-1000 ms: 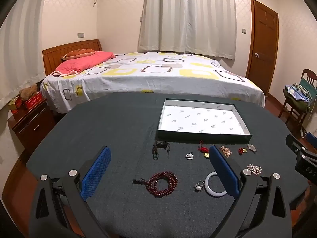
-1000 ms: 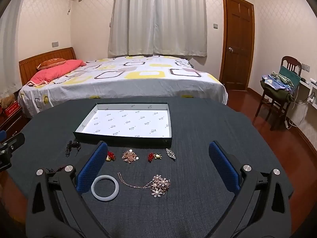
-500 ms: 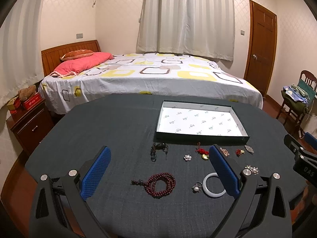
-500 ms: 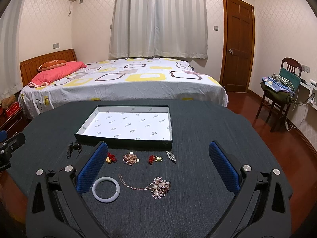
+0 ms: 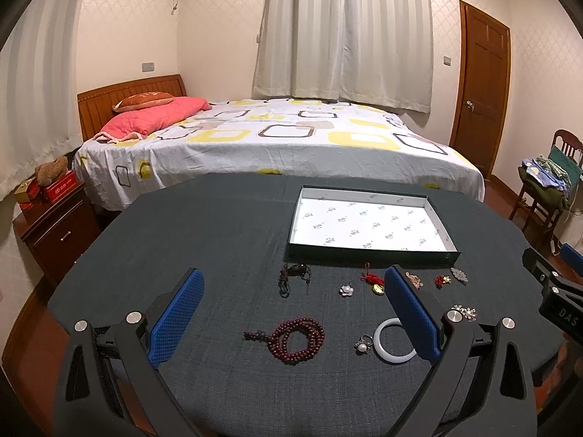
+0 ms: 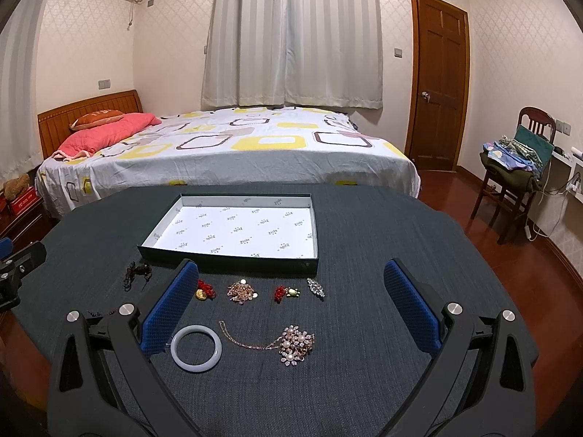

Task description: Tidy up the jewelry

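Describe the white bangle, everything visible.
The bangle is a plain closed ring, milky white and smooth, jade or glass by its look. It lies flat on the dark cloth-covered table, near its front, apart from the pearl brooch and its chain. In the left wrist view, a small pearl ring sits just beside it, and a blue gripper pad hides part of its rim.

Left of table (image 5: 182, 225): bare cloth, open for passage.
Right of table (image 6: 419, 240): bare, open.
Tray (image 6: 233, 256): low walls, white floor unoccupied, reachable from above.
Front of tray: jewelry row close to the wall, little room between.
White bangle (image 6: 196, 348): just beside the pearl brooch (image 6: 296, 344).
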Demonstrator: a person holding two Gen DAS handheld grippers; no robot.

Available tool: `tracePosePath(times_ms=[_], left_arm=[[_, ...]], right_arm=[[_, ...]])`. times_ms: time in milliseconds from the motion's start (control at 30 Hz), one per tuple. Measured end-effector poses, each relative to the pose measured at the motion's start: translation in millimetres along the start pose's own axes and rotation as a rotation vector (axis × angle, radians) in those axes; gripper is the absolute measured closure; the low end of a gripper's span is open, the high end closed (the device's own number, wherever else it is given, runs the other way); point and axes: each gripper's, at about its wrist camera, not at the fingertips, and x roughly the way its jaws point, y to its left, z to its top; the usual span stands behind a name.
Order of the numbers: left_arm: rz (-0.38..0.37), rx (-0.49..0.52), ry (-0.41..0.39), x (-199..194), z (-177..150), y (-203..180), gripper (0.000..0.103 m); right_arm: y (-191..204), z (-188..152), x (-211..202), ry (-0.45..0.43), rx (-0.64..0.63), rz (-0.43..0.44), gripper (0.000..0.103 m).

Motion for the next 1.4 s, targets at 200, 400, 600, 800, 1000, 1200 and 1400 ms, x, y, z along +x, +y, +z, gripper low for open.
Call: tracePosePath(times_ms=[200, 400, 600, 800, 1000, 1200, 1400], left_arm=[[-0.007, 0.000, -0.003, -2.2, 0.6, -0.7, 0.007], [-0.009, 0.000, -0.002, -1.9, -0.8, -2.1, 0.007], [-0.009, -0.002, 0.001, -0.2, -2.2, -2.5, 0.007], [-0.011, -0.003, 0.001, -0.4, -3.3, -2.4, 0.007], [-0.008, -0.004, 0.003, -0.1, -3.7, -2.4, 0.007], [-0.008, -0.004, 0.003, -0.4, -4.6, -2.7, 0.007], [-0.008, -0.007, 0.007, -0.1, -5.6, -1.0, 0.007]], right_arm=[[0.3, -1.3, -0.4, -0.002, 0.001, 0.001, 0.004], [0.9, -2.9, -0.1, -0.003, 0.001, 0.001, 0.004], [1.6, -4.5, -0.7, -0.004, 0.001, 0.001, 0.004], [1.5, -4.6, -0.6, -0.004, 0.002, 0.002, 0.004], [2.1, -4.6, -0.6, -0.005, 0.002, 0.003, 0.004], [3.2, -5.5, -0.5, -0.004, 0.000, 0.002, 0.004], [6.6, -7.0, 1.9, 0.000, -0.001, 0.005, 0.004]])
